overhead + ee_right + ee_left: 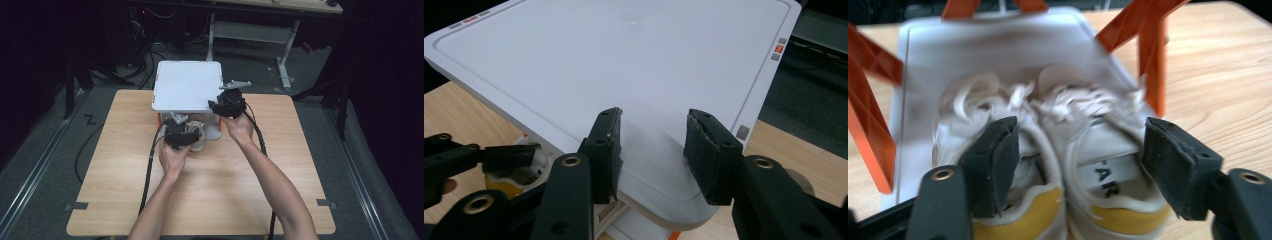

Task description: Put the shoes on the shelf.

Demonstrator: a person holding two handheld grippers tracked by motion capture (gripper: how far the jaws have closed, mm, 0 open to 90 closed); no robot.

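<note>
High view: pair of white canvas sneakers with yellow heel patches (196, 136) on the lower shelf of a white, orange-legged rack (187, 85) on the wooden table (200, 200); left gripper (178, 137) nearer, right gripper (227, 102) at the top shelf corner.

Left gripper view: sneakers' heels toward the jaws, long axis pointing away; jaws released, straddling the right shoe.

Right gripper view: jaws parted, empty, above the shelf top.

Left gripper (181, 134) sits low at the rack's (188, 85) front edge, fingers pointing under its white top shelf; a pair of shoes (196, 136) lies just right of the fingers, on the lower shelf. Right gripper (226, 102) is at the shelf's front right corner, fingers over the top. Rack stands on the desk (210, 185).
</note>
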